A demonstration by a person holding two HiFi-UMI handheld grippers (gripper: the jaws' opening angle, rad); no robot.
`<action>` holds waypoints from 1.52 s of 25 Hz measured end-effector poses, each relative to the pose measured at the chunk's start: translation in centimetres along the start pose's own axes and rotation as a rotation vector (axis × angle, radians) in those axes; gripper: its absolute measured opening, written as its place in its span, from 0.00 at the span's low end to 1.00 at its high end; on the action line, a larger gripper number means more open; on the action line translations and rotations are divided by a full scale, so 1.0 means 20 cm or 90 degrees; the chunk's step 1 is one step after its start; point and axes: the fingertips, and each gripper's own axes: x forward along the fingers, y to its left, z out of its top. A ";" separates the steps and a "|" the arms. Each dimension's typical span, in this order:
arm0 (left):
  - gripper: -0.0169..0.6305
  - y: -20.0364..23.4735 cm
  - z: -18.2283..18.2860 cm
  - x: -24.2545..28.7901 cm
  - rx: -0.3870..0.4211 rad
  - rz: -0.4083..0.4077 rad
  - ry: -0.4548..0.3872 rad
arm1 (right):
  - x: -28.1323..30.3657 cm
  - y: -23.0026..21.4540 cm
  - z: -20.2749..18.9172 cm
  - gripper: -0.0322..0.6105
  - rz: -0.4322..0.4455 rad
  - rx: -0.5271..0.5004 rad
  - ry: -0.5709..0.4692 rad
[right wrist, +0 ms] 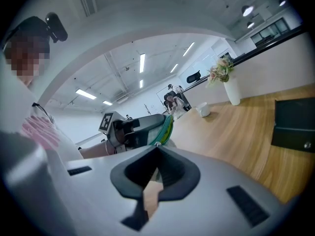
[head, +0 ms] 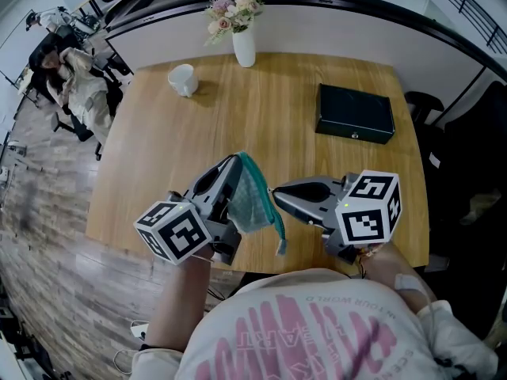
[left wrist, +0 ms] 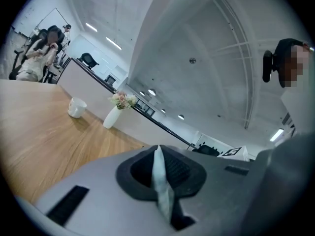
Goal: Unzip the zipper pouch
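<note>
Head view: item, one zipper pouch [head: 252, 200], teal-green fabric. It is held in the air above the near edge of the table [head: 261, 109], between two hand-held grippers.

Left gripper [head: 234, 163]: jaws closed flat on a thin fold of the pouch's cloth, which the left gripper view shows pinched edge-on between the pads.

Right gripper [head: 276, 190]: tip at the pouch's upper right edge. In the right gripper view the jaws meet at their tips and seem to nip the zipper pull [right wrist: 156, 144], though it is too small there to be sure.

Handling: judged light, soft and limp. The body sags and a strap [head: 279, 232] dangles below it. The cloth will bunch unless it is held taut, so take the fabric close beside the zip's end with one gripper and the pull tab with the other, then draw along the line of the teeth.

Also on the table: vase of flowers [head: 243, 44] at the far edge, white cup [head: 182, 79] toward the far left corner, black box [head: 356, 113] toward the right edge.
</note>
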 end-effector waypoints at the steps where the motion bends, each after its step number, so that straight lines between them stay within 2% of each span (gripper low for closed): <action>1: 0.04 0.01 0.01 0.00 -0.002 0.005 -0.005 | 0.00 0.00 0.00 0.05 0.003 -0.001 0.003; 19: 0.04 0.18 0.10 -0.05 -0.047 0.088 -0.073 | 0.03 -0.01 -0.06 0.05 0.017 0.002 0.040; 32: 0.04 0.24 0.12 -0.08 -0.058 0.105 -0.088 | 0.02 -0.03 -0.09 0.05 0.012 0.009 0.048; 38: 0.05 0.25 0.14 -0.09 -0.042 0.111 -0.085 | 0.03 -0.04 -0.10 0.05 0.005 0.022 0.049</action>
